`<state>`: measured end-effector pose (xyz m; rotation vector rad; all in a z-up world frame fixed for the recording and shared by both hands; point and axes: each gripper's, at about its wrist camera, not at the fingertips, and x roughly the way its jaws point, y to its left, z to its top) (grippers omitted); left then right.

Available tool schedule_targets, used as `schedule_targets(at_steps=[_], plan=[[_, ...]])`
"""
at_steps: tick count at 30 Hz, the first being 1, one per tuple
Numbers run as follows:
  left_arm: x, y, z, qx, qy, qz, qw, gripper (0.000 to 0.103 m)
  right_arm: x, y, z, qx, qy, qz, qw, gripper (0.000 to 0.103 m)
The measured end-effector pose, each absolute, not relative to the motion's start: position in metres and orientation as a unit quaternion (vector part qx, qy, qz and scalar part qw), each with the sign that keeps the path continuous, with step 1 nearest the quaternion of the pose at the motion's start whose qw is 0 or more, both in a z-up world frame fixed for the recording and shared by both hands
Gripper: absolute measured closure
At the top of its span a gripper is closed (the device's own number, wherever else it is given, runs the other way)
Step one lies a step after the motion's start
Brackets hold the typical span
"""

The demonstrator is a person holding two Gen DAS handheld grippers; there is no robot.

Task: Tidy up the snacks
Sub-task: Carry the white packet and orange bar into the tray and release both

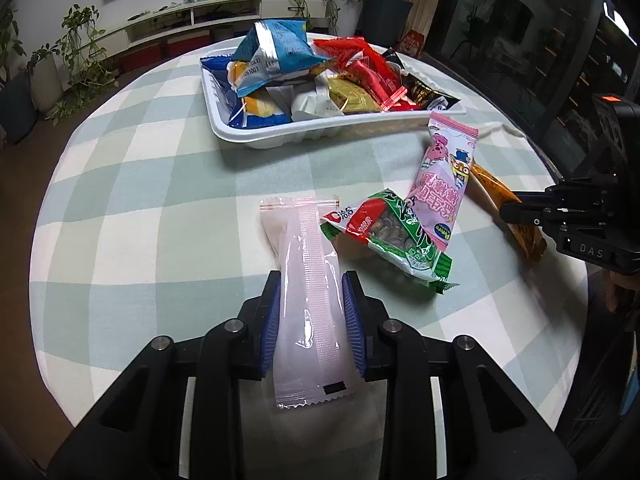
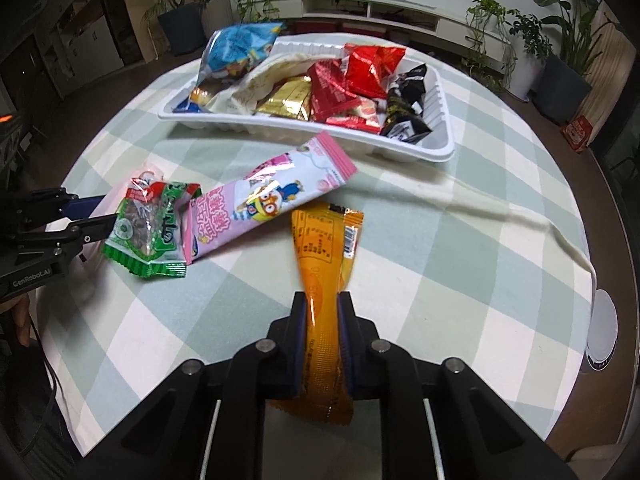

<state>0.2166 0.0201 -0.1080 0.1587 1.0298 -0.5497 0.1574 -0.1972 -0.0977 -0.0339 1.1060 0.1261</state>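
Both claws grip snacks lengthwise along their fingers: left gripper (image 1: 312, 320) is closed around a pale pink packet (image 1: 308, 300), right gripper (image 2: 322, 340) around an orange stick packet (image 2: 326, 280). Straight ahead of each lies the white tray (image 1: 280, 140), already heaped with snacks. Between them, a green nut bag (image 1: 396, 236) and pink cartoon packet (image 1: 440, 184) lie loose on a round table's green-checked cloth (image 1: 140, 200). Potted plants and a low TV cabinet stand behind.

Green packet (image 1: 394, 236) and pink packet (image 1: 442, 184) block the crowded tray (image 1: 320, 136).
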Motion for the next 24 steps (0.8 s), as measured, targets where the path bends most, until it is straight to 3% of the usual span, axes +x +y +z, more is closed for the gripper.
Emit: schedule_targets(at_steps=[24], plan=[[0.212, 0.052, -0.064, -0.003, 0.449, -0.253, 0.857, 0.076, 0.141, -0.242, -0.063, 0.05, 0.463, 0.044, 0.884, 0.087]])
